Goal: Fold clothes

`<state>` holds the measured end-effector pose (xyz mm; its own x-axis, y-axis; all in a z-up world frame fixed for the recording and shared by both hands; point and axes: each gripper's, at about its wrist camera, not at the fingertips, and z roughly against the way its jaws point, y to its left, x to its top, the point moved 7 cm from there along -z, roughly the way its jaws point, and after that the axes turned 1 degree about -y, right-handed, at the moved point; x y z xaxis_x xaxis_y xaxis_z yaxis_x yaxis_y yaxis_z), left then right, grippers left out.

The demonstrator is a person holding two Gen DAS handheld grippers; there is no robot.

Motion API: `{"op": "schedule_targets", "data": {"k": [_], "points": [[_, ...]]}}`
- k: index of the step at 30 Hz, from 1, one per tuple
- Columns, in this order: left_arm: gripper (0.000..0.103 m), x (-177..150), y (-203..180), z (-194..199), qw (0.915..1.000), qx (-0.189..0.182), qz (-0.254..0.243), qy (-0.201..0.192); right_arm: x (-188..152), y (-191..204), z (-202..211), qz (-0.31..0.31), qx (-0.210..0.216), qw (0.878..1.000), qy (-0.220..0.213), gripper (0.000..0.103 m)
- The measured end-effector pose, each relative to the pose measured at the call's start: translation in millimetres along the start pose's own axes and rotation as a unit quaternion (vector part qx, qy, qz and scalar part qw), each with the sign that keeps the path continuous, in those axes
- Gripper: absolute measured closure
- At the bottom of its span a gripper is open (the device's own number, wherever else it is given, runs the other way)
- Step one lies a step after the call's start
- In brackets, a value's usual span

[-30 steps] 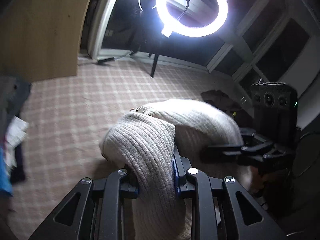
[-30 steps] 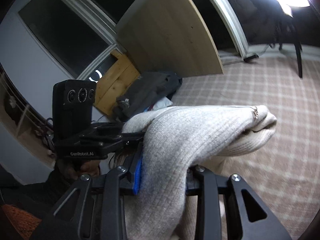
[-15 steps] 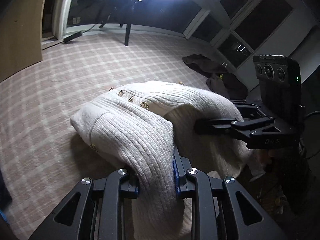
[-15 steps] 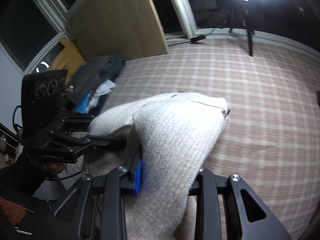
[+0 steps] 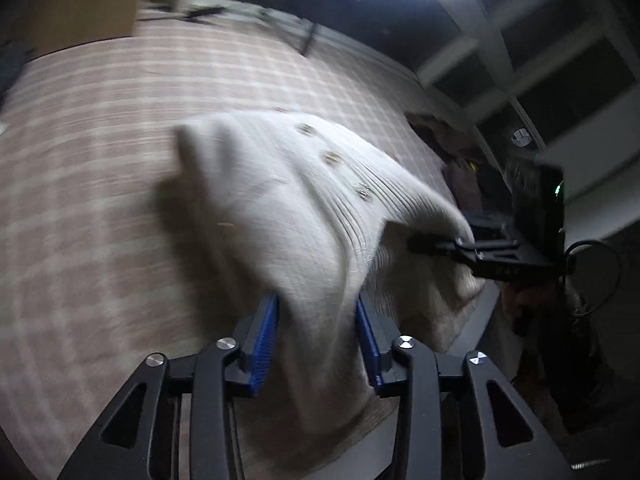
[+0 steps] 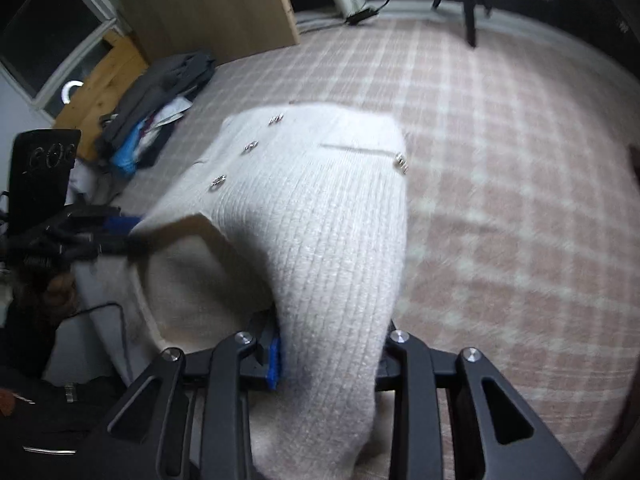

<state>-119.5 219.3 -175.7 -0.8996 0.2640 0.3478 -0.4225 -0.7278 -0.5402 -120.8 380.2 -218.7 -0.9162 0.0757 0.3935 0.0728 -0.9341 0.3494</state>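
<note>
Cream ribbed cardigan (image 6: 320, 216) hangs between both tongs above the checked carpet (image 6: 500, 168), its far edge draping forward and down. Left tongs (image 5: 316, 320) and right tongs (image 6: 332, 344) each pinch a near corner, side by side, equally close to it.

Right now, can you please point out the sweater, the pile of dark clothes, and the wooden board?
sweater (image 6: 320, 216), right wrist view, on the ribbed knit below its buttons.
pile of dark clothes (image 6: 160, 92), right wrist view, on the grey garment on top.
wooden board (image 6: 216, 8), right wrist view, on its flat face.
</note>
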Motion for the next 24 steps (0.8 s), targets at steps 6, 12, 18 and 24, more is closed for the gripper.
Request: {"op": "schedule_targets", "data": {"k": [6,12,18,24], "points": [[0.057,-5.1,25.8,-16.0,0.9978,0.018,0.064,-0.011,-5.5,-10.8,9.5,-0.025,0.066,0.998,-0.004,0.05],[0.057,7.0,39.6,-27.1,0.9936,0.042,0.102,-0.026,17.6,-29.2,15.7,-0.049,0.105,0.993,-0.01,0.046],[0.053,51.1,44.0,-10.5,0.9903,0.067,0.107,-0.059,35.6,-34.6,19.6,-0.051,0.143,0.988,0.008,0.045],[0.046,78.5,54.1,-18.6,0.9888,0.096,0.102,-0.053,29.5,-18.7,46.8,0.021,0.137,0.99,0.012,0.042]]}}
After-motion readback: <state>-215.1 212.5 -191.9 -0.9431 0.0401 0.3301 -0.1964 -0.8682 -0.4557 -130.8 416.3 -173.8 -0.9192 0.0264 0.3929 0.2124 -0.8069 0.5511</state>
